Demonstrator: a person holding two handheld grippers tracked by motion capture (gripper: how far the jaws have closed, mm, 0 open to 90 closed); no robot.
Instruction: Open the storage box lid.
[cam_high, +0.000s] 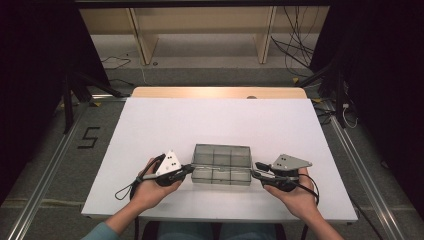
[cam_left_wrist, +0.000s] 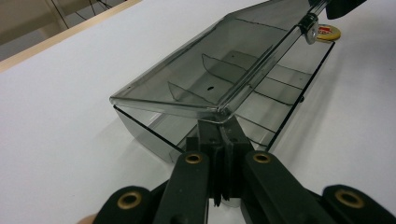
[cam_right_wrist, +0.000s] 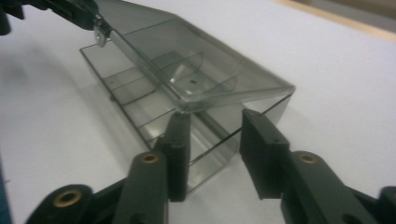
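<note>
My left claw (cam_left_wrist: 223, 140) is pinching the lid (cam_left_wrist: 205, 70) of the clear compartment box (cam_high: 221, 165), half raised; my right claw (cam_right_wrist: 215, 140) is spread, gripping nothing; full opening remains.

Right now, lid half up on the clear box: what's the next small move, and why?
Probably ease the left hand-held gripper upward and tip the lid farther back. Its jaws are shut on the lid's front lip, the lid stands only partly raised over the compartment box, and the right hand-held gripper stands open at the box's other end, gripping nothing, so the left alone carries the lid.
</note>
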